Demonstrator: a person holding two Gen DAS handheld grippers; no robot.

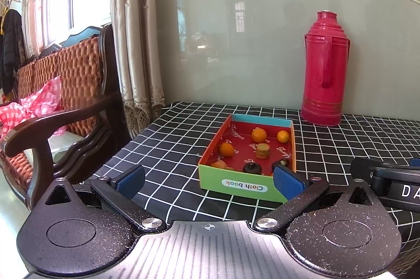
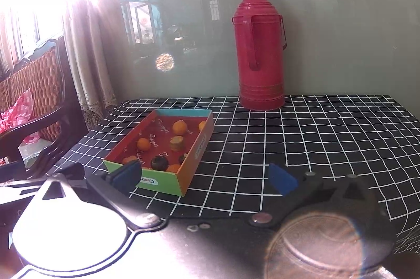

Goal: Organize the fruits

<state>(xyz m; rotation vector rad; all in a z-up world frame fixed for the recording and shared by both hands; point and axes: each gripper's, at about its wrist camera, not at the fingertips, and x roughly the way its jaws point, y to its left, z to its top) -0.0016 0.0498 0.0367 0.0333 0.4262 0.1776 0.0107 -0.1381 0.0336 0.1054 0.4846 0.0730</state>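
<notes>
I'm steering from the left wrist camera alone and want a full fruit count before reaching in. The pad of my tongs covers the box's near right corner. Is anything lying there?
Observer: Yes. The right wrist view shows one more orange fruit against the front wall of the box, just right of the black fruit.
Operator: Thanks. And at my far right? I see only a black edge.
Observer: That is the right tongs. They are open with nothing between them, on the near side of the box over the checked cloth.
</notes>
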